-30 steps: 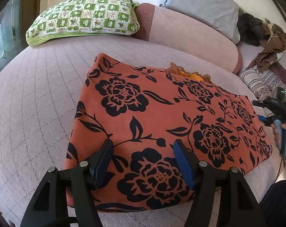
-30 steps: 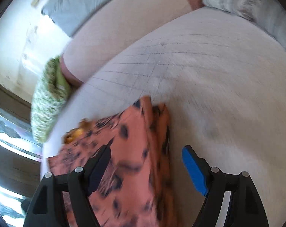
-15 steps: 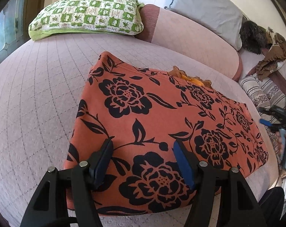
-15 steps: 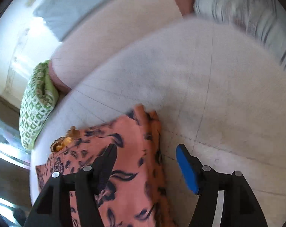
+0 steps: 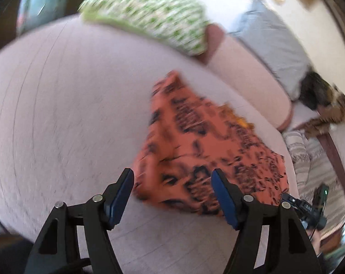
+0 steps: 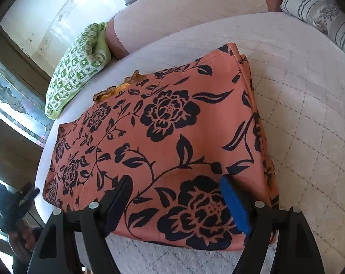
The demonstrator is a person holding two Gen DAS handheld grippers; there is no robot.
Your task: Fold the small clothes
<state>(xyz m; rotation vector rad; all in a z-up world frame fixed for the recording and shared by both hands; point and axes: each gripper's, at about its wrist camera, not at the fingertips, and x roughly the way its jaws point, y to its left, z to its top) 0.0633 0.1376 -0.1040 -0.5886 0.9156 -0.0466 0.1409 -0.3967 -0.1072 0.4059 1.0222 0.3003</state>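
Pale quilted bed (image 6: 298, 114) with the folded orange black-flowered cloth (image 6: 172, 137) lying flat right under the opening, empty right gripper (image 6: 176, 202), left gripper (image 5: 172, 194) spread and empty off its near-left corner, so I'd pinch the edges evenly.

Floral cloth (image 6: 172, 141) on quilted bed (image 6: 309, 118)

I am finding no readable text, label, brand or number anywhere in either wrist view.
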